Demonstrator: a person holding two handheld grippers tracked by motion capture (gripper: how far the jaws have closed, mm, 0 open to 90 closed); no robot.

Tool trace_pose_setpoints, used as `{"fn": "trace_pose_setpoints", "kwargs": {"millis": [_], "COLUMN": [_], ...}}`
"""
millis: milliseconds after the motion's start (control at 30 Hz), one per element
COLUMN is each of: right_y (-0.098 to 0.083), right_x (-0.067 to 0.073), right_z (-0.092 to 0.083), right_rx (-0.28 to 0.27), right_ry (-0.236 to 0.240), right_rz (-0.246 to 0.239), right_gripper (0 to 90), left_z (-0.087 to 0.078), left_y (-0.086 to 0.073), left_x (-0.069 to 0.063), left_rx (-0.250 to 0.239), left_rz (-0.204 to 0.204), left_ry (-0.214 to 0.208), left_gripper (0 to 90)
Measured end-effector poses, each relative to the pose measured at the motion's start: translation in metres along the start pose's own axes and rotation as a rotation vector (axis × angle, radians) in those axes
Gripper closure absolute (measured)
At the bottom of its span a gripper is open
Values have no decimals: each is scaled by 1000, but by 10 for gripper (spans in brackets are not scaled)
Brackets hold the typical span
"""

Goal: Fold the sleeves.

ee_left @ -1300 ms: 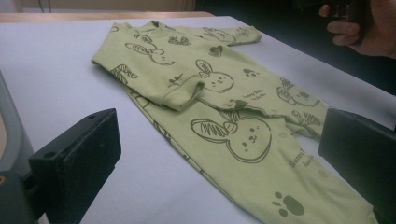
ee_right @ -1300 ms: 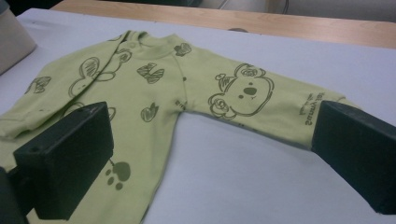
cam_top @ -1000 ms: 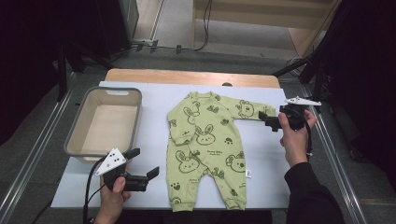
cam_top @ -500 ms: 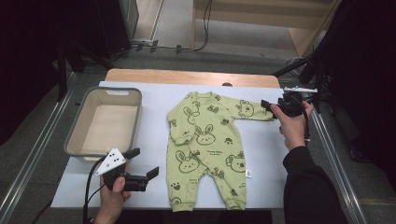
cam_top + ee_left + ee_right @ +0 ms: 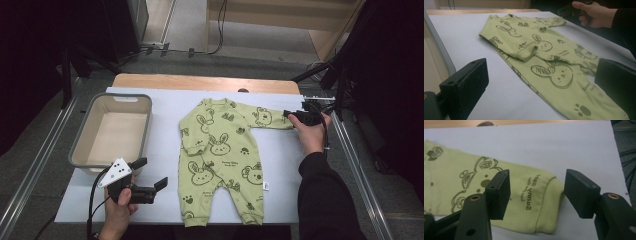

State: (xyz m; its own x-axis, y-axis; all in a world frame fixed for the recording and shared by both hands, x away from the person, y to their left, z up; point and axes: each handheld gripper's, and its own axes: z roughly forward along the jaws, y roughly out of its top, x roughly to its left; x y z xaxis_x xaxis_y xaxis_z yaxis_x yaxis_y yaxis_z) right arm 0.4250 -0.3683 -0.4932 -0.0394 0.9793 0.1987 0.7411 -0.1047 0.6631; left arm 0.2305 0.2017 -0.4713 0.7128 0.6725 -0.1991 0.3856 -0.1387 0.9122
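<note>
A light green baby romper (image 5: 220, 150) with dark bunny prints lies flat on the white table sheet (image 5: 165, 110). One sleeve is folded in over its chest (image 5: 526, 51). The other sleeve stretches out to the right, and its cuff (image 5: 546, 202) lies between the jaws of my right gripper (image 5: 536, 192), also seen at the table's right side (image 5: 290, 116). Those jaws have just been closing, with a gap still showing beside each pad. My left gripper (image 5: 152, 173) hovers open near the front left, pointing at the romper's leg (image 5: 564, 82), nothing between its jaws.
A beige plastic basket (image 5: 82, 145) stands at the left of the table. A bare wooden strip (image 5: 200, 82) runs along the far edge. Metal rails flank both sides, and dark stands crowd the right.
My right gripper has moved in and down onto the outstretched sleeve's end, and its jaws have narrowed around the cuff. The left gripper has kept still.
</note>
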Motion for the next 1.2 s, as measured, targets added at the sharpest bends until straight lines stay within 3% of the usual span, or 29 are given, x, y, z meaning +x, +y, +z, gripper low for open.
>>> {"fn": "trace_pose_setpoints", "kwargs": {"millis": [167,300,467,567,600,700,867,967,1067,1200], "right_y": [-4,-6,-9,-9,-9,-7,-1,4,6,5], "right_x": [-5,-9,-6,-7,-7,-5,-3,-3,-3,-2], "right_z": [10,16,22,22,22,20,11,4,1,1], "right_rx": [19,16,39,37,41,48,-40,-93,-94,-83], "right_ry": [-47,-42,-54,-60,-46,-29,-14,-2,-32,-31], "right_rz": [-2,32,20,20,16,5,-20,-11,-11,-10], "right_gripper": [424,452,512,620,694,801,816,816,814,812], "left_z": [1,1,1,1,0,0,0,0,0,0], "left_y": [0,0,0,1,1,1,1,1,1,2], "left_x": [-2,-1,-1,-1,-1,-1,-2,-1,-1,-2], "left_rx": [-3,0,-1,-7,-8,-10,-9,-9,-7,-8], "left_rz": [-1,0,0,-8,-9,-6,-5,-6,-7,-7], "left_ry": [-2,-5,-7,-11,-10,-11,-13,-14,-14,-18], "left_gripper": [0,0,0,0,0,0,0,0,0,0]}}
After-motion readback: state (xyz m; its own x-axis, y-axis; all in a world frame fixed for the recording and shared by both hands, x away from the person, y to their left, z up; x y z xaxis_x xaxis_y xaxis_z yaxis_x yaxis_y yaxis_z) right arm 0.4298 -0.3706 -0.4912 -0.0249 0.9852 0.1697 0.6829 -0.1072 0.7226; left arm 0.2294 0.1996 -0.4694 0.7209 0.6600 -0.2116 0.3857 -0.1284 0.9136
